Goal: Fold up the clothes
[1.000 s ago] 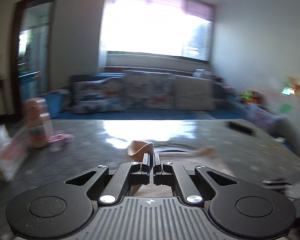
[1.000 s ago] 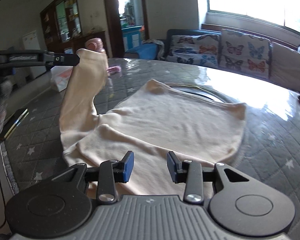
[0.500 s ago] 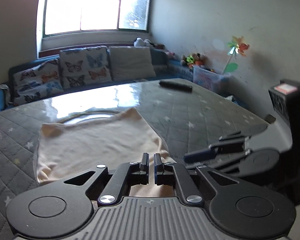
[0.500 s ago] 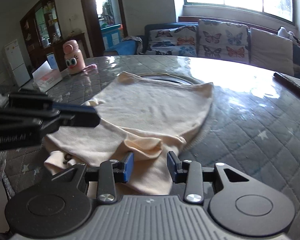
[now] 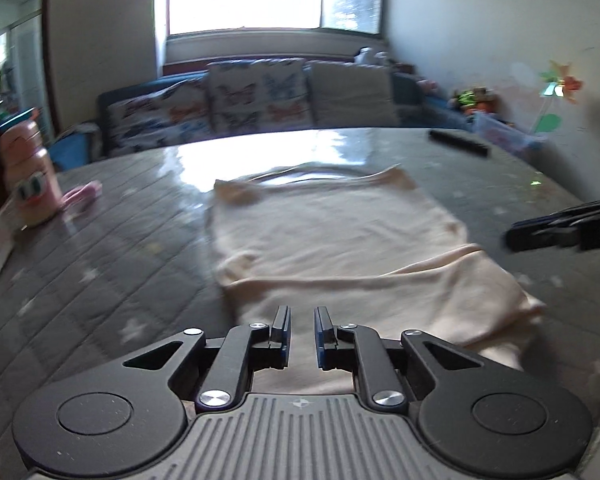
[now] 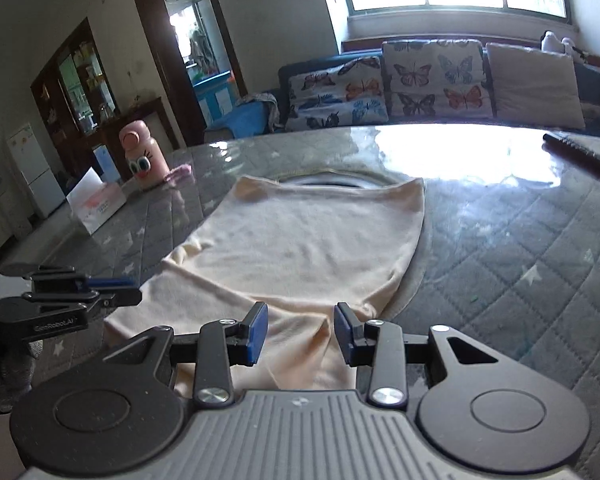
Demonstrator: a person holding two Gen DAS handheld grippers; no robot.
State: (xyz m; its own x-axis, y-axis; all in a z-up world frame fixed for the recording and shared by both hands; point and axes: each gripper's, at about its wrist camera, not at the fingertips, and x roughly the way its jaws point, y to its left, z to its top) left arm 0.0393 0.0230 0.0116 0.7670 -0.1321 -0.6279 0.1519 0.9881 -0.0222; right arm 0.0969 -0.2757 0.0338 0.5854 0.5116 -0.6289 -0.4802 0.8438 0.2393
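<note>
Left wrist view shows one cream garment (image 5: 340, 248) spread across the middle of the quilted table (image 5: 100, 280), its near part doubled over into a thick band close to the near edge, probably a first fold laid across. The left gripper (image 5: 302, 330) hangs just above that band with its jaws opening and no cloth between them, which reads as letting the fold go. In the right wrist view the right gripper (image 6: 302, 330) stands apart over the same near fold, pads clear of the fabric, likely waiting to take a new hold. One pink bottle (image 6: 142, 156) and one tissue box (image 6: 98, 204) sit by the table's left edge, one remote (image 6: 580, 156) toward the far right.
</note>
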